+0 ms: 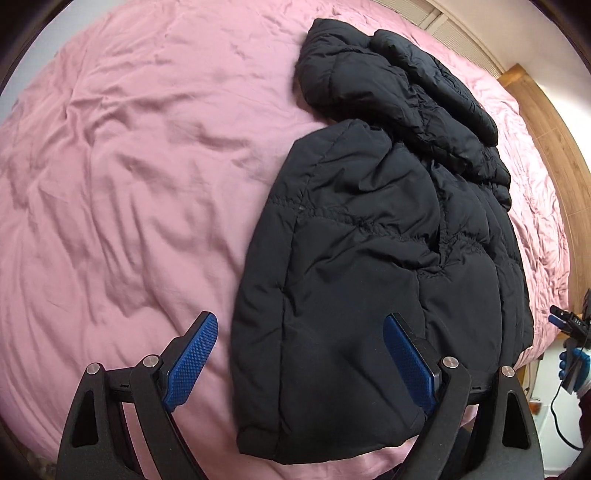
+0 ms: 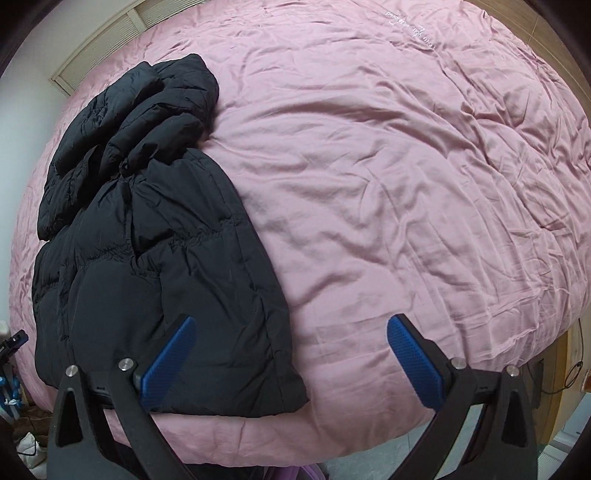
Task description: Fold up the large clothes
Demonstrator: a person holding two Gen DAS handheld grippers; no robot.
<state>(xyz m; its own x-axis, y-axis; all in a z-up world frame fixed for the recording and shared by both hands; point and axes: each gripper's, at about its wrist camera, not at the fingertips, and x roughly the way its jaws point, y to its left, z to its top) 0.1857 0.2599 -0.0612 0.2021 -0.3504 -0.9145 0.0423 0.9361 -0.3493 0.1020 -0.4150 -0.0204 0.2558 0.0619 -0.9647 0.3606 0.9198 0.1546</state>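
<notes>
Jacket (image 1: 369, 258), black, quilted, large: lying lengthwise on the pink bedcover (image 1: 129, 184), already doubled along its length, hood end bunched at the far side, hem end nearest me and hanging close to the bed's front edge.

Left claw (image 1: 299, 362): I am holding it wide apart, gripping nothing, straddling the hem's left corner.

Right claw (image 2: 291, 358): likewise spread wide and empty, hovering over the hem's right corner, its right finger over bare cover.

Step in hand, as I judge it: I am lining up to take the hem and carry it toward the hood. To do this well I am wanting each claw to bite both layers at a corner, then lifting evenly so the padding is not sliding apart.

Views: left camera is showing the other gripper at its right edge; right camera alone is showing embroidered lettering (image 2: 410, 29) far across the cover.
</notes>
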